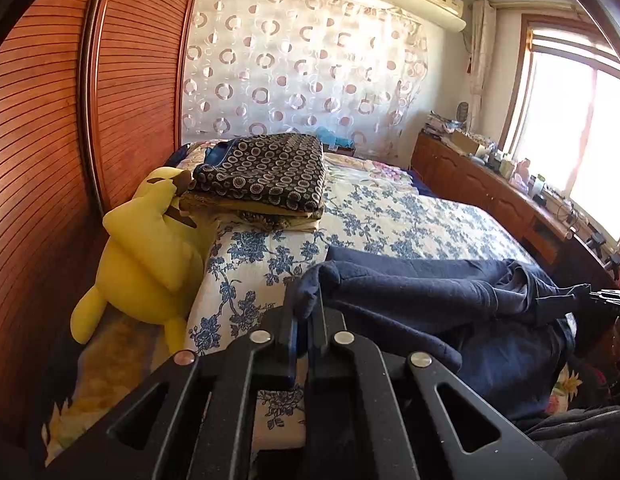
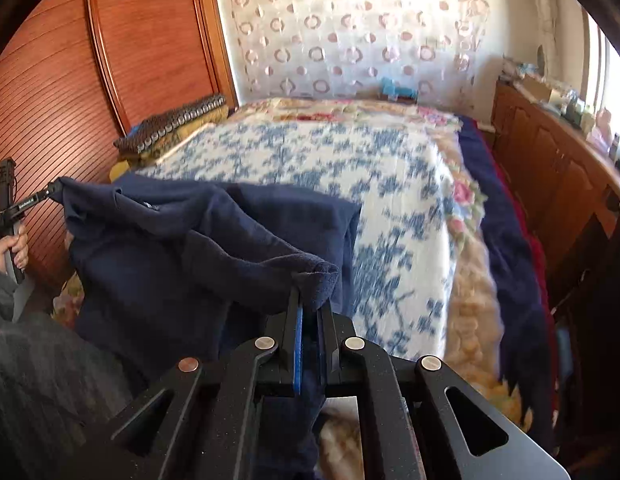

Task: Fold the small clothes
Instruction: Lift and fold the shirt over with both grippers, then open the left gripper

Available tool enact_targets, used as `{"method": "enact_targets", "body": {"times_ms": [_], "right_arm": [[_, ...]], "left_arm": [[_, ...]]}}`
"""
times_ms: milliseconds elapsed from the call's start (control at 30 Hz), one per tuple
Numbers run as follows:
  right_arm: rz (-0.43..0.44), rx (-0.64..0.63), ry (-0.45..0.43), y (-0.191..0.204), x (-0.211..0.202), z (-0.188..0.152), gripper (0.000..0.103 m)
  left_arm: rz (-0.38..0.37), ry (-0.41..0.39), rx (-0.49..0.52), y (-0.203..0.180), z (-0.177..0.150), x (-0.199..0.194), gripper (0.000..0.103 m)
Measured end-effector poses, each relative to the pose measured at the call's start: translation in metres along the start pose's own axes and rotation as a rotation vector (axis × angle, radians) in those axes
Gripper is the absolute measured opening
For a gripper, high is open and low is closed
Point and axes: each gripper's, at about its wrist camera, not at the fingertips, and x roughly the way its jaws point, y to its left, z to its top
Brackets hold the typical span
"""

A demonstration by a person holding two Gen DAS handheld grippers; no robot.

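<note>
- Between the two tongs, a navy garment (image 2: 182,248) hangs stretched above the bed (image 2: 350,168).
- Left tongs (image 1: 306,300) pinch one corner.
- Right tongs (image 2: 310,300) pinch another, apparently a cuff.

White lettering on the left tool (image 2: 50,194) is too small to read

Both hand-held grippers, L (image 1: 306,300) & R (image 2: 310,300), clamped shut, angled down.
</note>
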Motion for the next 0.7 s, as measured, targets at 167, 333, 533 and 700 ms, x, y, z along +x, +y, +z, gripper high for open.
{"method": "enact_targets", "body": {"times_ms": [167,333,533,700], "right_arm": [[-0.010,0.020,0.014,-0.004,0.009,0.008,0.005],[-0.009,-0.013,-0.007,0.002,0.000,0.016,0.005],[-0.003,-0.036,-0.053,0.004,-0.018,0.023,0.014],[0.004,-0.023,-0.089,0.003,-0.023,0.033,0.028]], "left_arm": [[0.022,0.011,0.056,-0.012,-0.003,0.003,0.004],[0.018,-0.022,0.084,-0.020,0.005,-0.005,0.029],[-0.003,-0.032,0.111,-0.031,0.021,-0.004,0.074],[-0.072,0.004,0.119,-0.041,0.028,0.018,0.078]]}}
